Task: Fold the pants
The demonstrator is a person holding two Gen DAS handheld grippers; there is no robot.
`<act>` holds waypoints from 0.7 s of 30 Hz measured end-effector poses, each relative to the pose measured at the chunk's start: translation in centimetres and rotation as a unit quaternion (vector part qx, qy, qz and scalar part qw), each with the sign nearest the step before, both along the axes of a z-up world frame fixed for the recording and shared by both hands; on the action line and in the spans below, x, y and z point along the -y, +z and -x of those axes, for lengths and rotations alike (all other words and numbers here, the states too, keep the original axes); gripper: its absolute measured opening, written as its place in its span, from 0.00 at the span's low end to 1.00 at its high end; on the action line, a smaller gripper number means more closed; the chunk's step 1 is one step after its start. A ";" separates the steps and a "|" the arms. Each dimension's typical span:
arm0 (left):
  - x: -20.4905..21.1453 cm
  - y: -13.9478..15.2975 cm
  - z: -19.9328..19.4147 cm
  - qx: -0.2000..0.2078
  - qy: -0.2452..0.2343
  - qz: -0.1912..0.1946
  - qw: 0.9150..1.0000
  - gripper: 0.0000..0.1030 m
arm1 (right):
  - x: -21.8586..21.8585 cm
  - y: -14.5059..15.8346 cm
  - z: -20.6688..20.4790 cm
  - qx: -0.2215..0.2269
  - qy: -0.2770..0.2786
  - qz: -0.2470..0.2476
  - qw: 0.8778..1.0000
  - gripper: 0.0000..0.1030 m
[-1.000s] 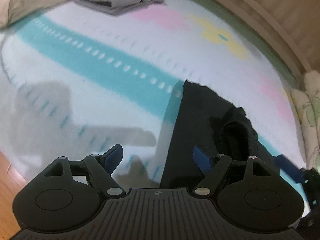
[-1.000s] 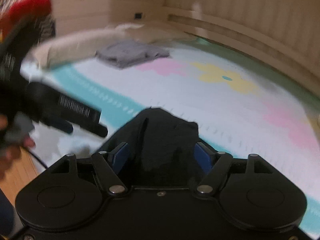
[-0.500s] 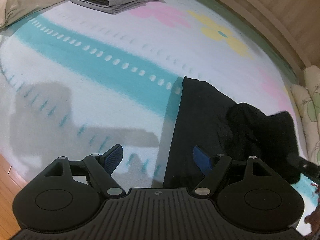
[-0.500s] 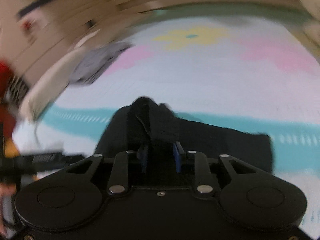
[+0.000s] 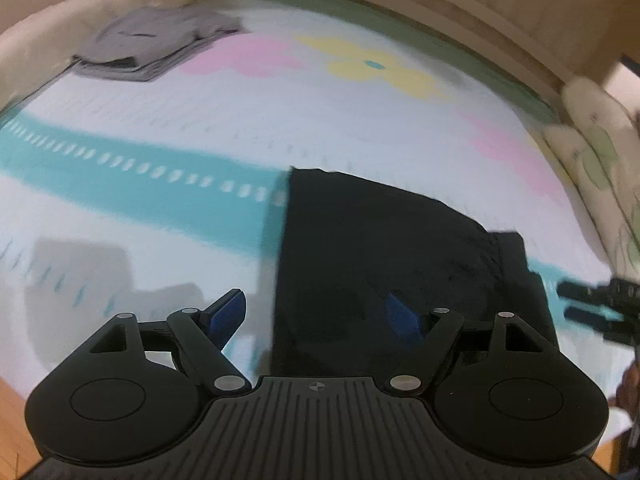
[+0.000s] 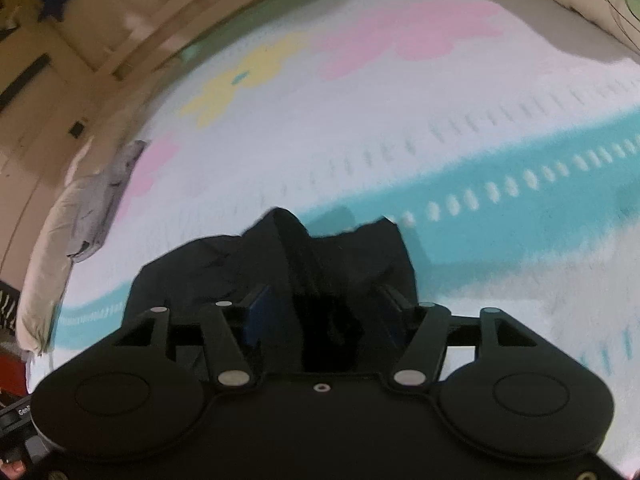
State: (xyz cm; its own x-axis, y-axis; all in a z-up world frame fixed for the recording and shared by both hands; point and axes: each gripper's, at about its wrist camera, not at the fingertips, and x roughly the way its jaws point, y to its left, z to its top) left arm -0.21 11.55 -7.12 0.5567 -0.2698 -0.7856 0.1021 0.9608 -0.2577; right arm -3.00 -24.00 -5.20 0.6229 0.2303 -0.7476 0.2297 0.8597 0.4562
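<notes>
The black pants point(image 5: 380, 248) lie folded on the flowered bed cover, seen in the left wrist view at centre right. My left gripper point(image 5: 316, 314) is open and empty, hovering over the pants' near left edge. In the right wrist view the pants point(image 6: 256, 268) bunch up between the blue pads. My right gripper point(image 6: 324, 316) is open, its jaws apart with loose cloth lying between them. The right gripper also shows in the left wrist view point(image 5: 600, 304) at the pants' right edge.
A folded grey garment point(image 5: 156, 44) lies at the far left of the bed, next to a cream pillow point(image 6: 52, 240). A leaf-print pillow point(image 5: 600, 168) lines the right side. A wooden wall and bed frame run along the back. Wooden floor shows at the lower left.
My right gripper has opened from shut on the pants and swung round to the right. The raised fold has dropped flat onto the pants. My left gripper has tilted up a little.
</notes>
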 end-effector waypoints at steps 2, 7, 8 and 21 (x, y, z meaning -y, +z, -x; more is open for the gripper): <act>0.6 -0.8 -0.3 -0.015 -0.017 -0.011 1.000 0.74 | -0.4 -0.2 -0.5 0.002 0.011 -0.008 1.000 0.64; 1.1 -4.8 -1.6 -0.098 -0.036 -0.033 0.994 0.76 | -1.8 -2.0 -1.5 -0.024 0.031 0.022 0.999 0.65; 1.0 -4.7 -1.7 -0.094 -0.037 -0.030 0.994 0.77 | -2.1 -2.2 -1.5 -0.028 0.033 0.033 0.999 0.65; -0.2 -3.3 -1.4 -0.052 -0.020 -0.034 0.998 0.76 | -2.6 -1.8 -1.7 -0.031 0.060 0.009 0.998 0.16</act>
